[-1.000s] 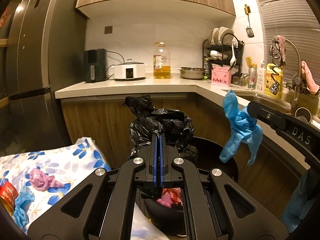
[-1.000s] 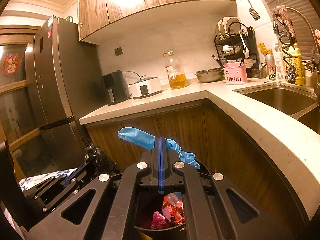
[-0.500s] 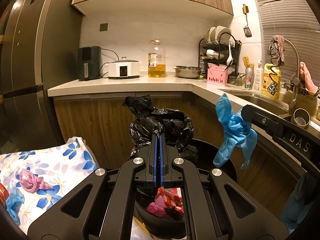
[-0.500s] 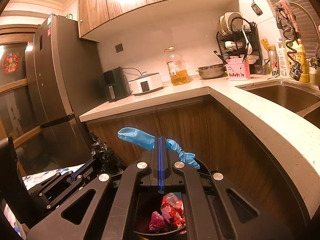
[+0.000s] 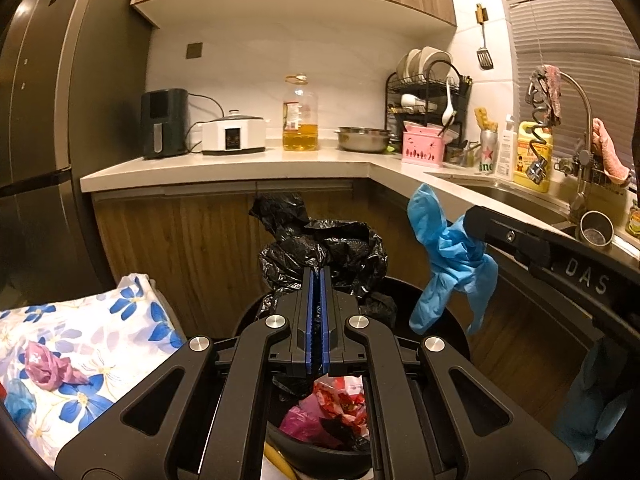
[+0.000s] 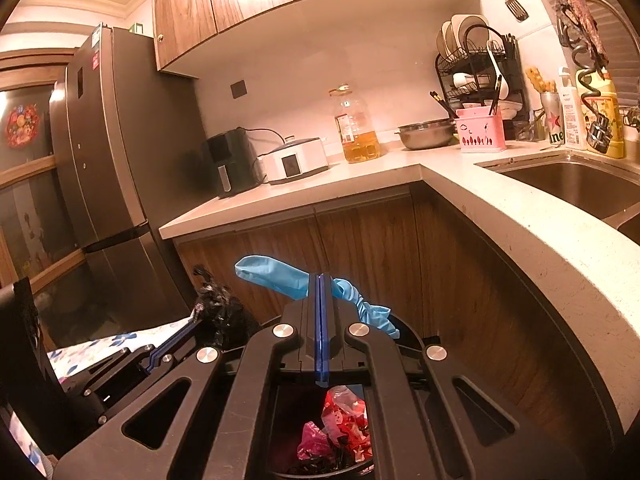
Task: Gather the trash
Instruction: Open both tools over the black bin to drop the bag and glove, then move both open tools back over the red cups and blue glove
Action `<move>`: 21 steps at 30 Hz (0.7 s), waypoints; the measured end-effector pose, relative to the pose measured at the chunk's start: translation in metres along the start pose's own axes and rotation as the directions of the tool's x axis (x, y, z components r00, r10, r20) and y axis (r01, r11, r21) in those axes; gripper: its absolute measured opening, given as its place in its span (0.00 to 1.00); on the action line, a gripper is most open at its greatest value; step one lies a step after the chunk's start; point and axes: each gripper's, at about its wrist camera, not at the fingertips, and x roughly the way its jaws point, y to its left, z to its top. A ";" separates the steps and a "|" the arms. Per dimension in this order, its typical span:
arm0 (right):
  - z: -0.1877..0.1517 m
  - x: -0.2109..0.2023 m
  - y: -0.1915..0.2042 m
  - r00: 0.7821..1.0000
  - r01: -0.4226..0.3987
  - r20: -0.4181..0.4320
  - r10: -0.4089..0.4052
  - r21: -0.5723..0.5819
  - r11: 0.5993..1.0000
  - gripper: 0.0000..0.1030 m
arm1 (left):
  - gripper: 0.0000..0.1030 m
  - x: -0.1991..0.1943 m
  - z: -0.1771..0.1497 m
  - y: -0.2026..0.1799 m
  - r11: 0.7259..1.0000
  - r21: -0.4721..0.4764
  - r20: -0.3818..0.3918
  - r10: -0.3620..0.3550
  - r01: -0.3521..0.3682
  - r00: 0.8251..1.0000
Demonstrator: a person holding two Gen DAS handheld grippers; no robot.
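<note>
My left gripper (image 5: 316,276) is shut on a crumpled black plastic bag (image 5: 320,244), held above a round black bin (image 5: 452,326). Red and pink wrappers (image 5: 332,408) lie inside the bin. My right gripper (image 6: 321,280) is shut on a blue rubber glove (image 6: 272,278), whose cuff and fingers hang out either side of the jaws over the same bin (image 6: 408,338). In the left wrist view the glove (image 5: 448,248) dangles from the right gripper's tip at right. In the right wrist view the black bag (image 6: 218,308) shows at left.
A flowered cloth (image 5: 80,344) at lower left carries a pink crumpled scrap (image 5: 48,368) and a blue scrap (image 5: 16,404). Wooden cabinets (image 5: 192,240) and an L-shaped counter (image 6: 500,208) with a sink (image 6: 576,188) stand behind the bin. A fridge (image 6: 104,168) stands left.
The left gripper has moved forward and slightly down with the bag, so more of the bin and its wrappers shows beneath it. The right gripper has stayed put with the glove.
</note>
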 end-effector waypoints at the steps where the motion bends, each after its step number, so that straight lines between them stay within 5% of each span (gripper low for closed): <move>1: 0.000 0.001 -0.001 1.000 0.002 -0.001 -0.002 0.003 1.000 0.02 | 0.05 0.001 -0.001 -0.001 1.000 0.002 -0.002 -0.001 0.001 1.000; 5: 0.000 0.004 -0.007 1.000 0.008 -0.014 -0.007 0.020 1.000 0.12 | 0.14 0.005 -0.005 -0.002 1.000 0.008 -0.022 -0.012 0.012 1.000; 7: 0.000 0.005 -0.008 1.000 0.009 -0.015 -0.009 0.030 1.000 0.23 | 0.31 0.006 -0.007 -0.002 1.000 0.012 -0.023 -0.008 0.008 1.000; 13: -0.003 0.001 -0.013 1.000 0.024 -0.015 -0.023 0.038 0.999 0.27 | 0.68 -0.005 -0.010 0.010 0.999 -0.028 0.009 0.032 -0.032 0.999; 21: -0.017 -0.018 -0.002 0.996 0.085 0.021 -0.085 0.010 0.996 0.70 | 0.85 -0.035 -0.023 0.025 0.993 -0.047 0.020 0.108 -0.106 0.994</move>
